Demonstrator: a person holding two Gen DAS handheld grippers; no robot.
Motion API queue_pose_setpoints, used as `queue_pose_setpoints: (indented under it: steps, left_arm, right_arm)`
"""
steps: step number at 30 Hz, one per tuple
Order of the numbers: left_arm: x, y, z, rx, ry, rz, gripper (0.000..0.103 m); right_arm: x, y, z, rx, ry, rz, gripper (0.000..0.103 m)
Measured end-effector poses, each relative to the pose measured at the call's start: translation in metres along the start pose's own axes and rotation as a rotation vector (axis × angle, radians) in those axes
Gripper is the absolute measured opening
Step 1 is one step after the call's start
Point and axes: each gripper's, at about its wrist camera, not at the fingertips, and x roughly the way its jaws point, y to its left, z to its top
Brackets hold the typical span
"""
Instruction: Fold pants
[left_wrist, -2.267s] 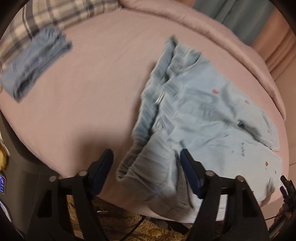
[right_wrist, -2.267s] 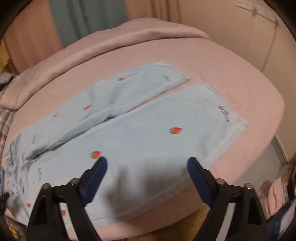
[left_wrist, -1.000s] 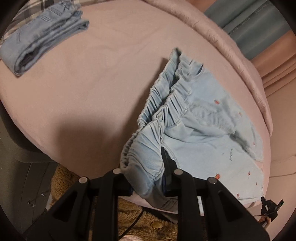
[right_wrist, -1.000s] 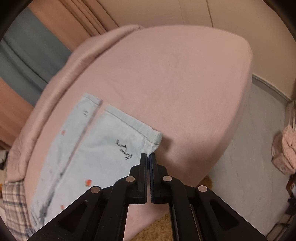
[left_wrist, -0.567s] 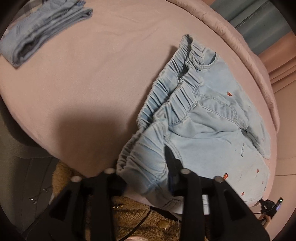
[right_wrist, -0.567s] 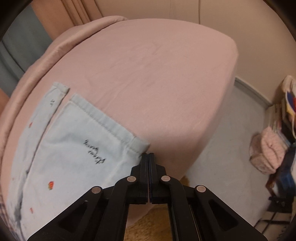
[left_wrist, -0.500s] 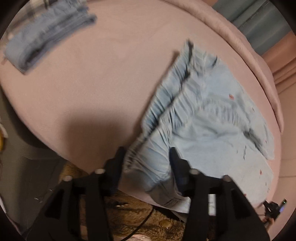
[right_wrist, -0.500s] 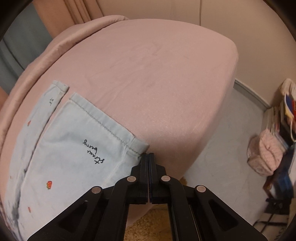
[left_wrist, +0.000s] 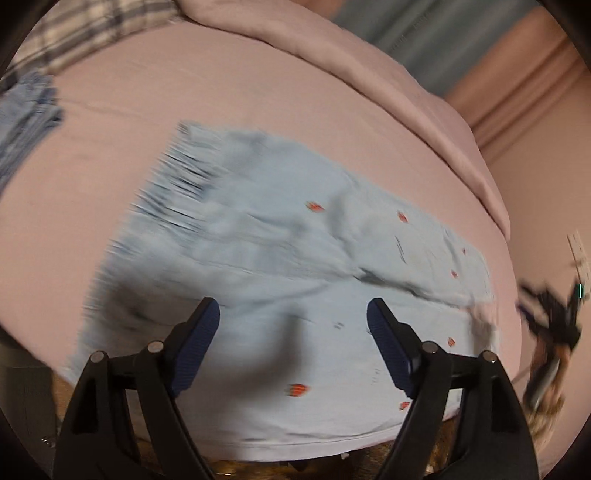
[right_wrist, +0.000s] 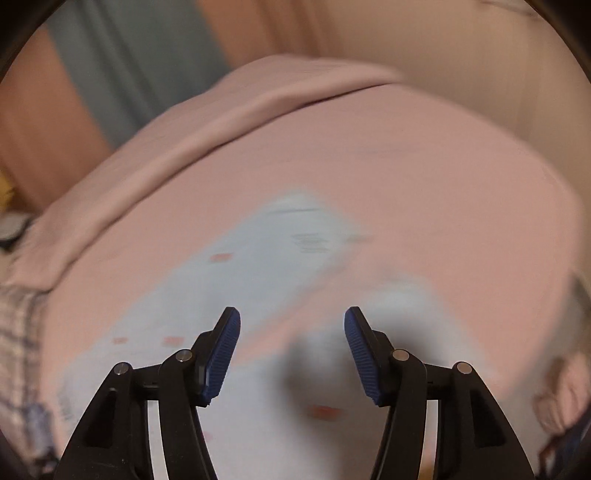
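One pink bed (left_wrist: 258, 110) fills both views, and on it lies one pair of light blue pants (left_wrist: 295, 266) dotted with small red marks, spread flat with its gathered waistband toward the bed's left side and its two legs running to the right along the near edge. Two grippers hang over the pants: the left gripper (left_wrist: 293, 328) and the right gripper (right_wrist: 291, 343), each with jaws spread wide and nothing between them. One darker blue folded garment (left_wrist: 26, 122) lies well apart from the pants at the bed's far left.

Pants (left_wrist: 280, 266) lie on the bed (left_wrist: 258, 96), folded jeans (left_wrist: 26, 118) far left
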Motion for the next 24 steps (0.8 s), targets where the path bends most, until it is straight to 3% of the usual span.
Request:
queue_pose_setpoints:
  steps: [6, 12, 22, 24]
  left_arm:
    - [0.022, -0.023, -0.015, 0.074, 0.056, 0.018, 0.078]
    - [0.037, -0.016, -0.02, 0.059, 0.089, 0.064, 0.078]
    - [0.04, -0.009, -0.025, 0.035, 0.103, 0.091, 0.076]
    - [0.036, -0.012, -0.025, 0.031, 0.09, 0.084, 0.076]
  right_arm:
    - [0.078, 0.079, 0.025, -0.058, 0.113, 0.001, 0.058]
    - [0.138, 0.132, 0.032, -0.084, 0.159, -0.079, 0.058]
    - [0.208, 0.13, 0.05, -0.022, 0.259, -0.185, 0.058]
    - [0.218, 0.125, 0.044, -0.004, 0.26, -0.198, 0.05]
